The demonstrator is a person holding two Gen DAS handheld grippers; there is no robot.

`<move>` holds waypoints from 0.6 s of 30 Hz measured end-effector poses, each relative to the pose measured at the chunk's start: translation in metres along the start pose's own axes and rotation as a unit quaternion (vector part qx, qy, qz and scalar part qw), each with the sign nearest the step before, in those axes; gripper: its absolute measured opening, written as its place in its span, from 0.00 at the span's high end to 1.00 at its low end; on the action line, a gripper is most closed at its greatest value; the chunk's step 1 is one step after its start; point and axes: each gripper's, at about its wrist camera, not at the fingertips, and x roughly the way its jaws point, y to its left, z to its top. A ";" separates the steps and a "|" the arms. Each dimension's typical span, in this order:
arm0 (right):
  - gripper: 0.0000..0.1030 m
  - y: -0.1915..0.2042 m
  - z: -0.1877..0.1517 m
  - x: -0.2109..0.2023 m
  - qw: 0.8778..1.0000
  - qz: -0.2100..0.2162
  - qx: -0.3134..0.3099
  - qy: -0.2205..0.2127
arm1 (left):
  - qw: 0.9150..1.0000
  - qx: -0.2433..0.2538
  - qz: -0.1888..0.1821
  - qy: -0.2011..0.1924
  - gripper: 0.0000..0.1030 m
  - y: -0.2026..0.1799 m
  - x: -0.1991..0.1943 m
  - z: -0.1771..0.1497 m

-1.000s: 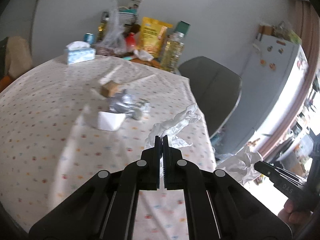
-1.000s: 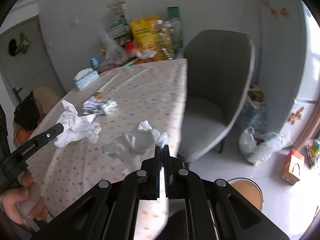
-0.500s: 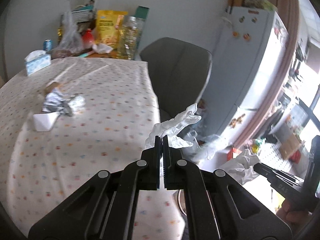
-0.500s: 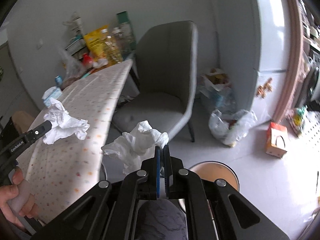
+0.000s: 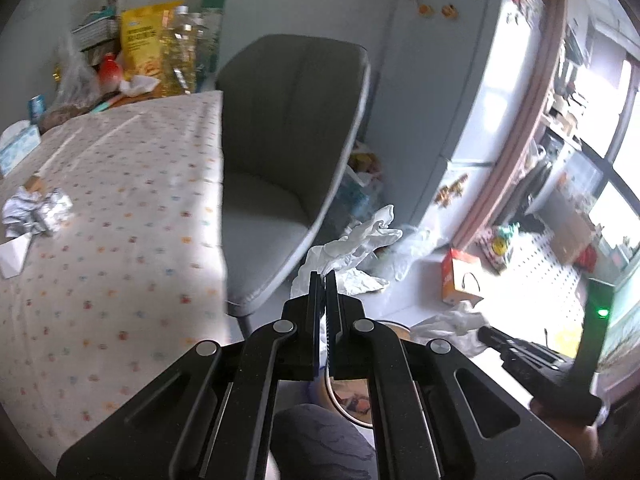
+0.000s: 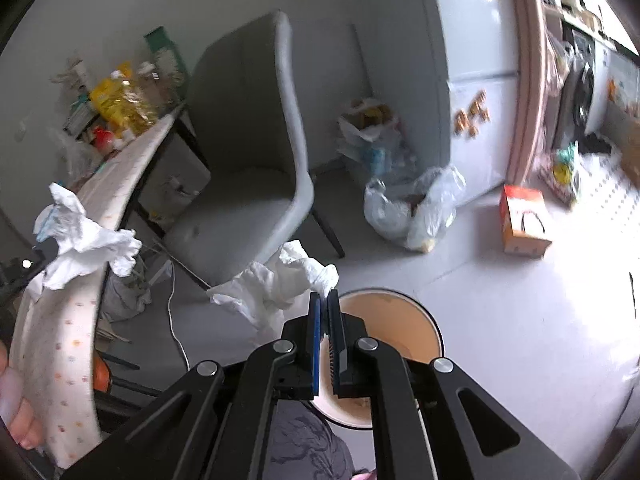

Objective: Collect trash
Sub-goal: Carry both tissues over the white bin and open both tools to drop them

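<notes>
My left gripper (image 5: 323, 280) is shut on a crumpled white tissue (image 5: 356, 240), held past the table's right edge above the floor. The same tissue (image 6: 84, 232) shows at the left of the right wrist view. My right gripper (image 6: 325, 300) is shut on a second crumpled white tissue (image 6: 276, 284), held just above the far rim of a round beige bin (image 6: 392, 320) on the floor. The bin's rim (image 5: 340, 396) peeks out under my left gripper. Crumpled foil (image 5: 36, 210) and a white paper scrap (image 5: 14, 258) lie on the dotted tablecloth (image 5: 120, 220).
A grey chair (image 6: 256, 168) stands beside the table. Plastic bags of rubbish (image 6: 412, 208) and an orange carton (image 6: 524, 224) sit on the floor by the fridge (image 5: 460, 80). Bottles, a yellow bag (image 5: 144, 44) and a tissue box (image 5: 18, 148) crowd the table's far end.
Both grippers have swung right, off the table and down toward the floor, each still holding its tissue. The beige bin has come into view under the right gripper.
</notes>
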 end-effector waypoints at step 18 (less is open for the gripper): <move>0.40 -0.095 -0.020 -0.009 0.995 -0.017 0.099 -0.006 | 0.993 0.051 -0.078 0.068 0.50 -0.082 0.064 -0.012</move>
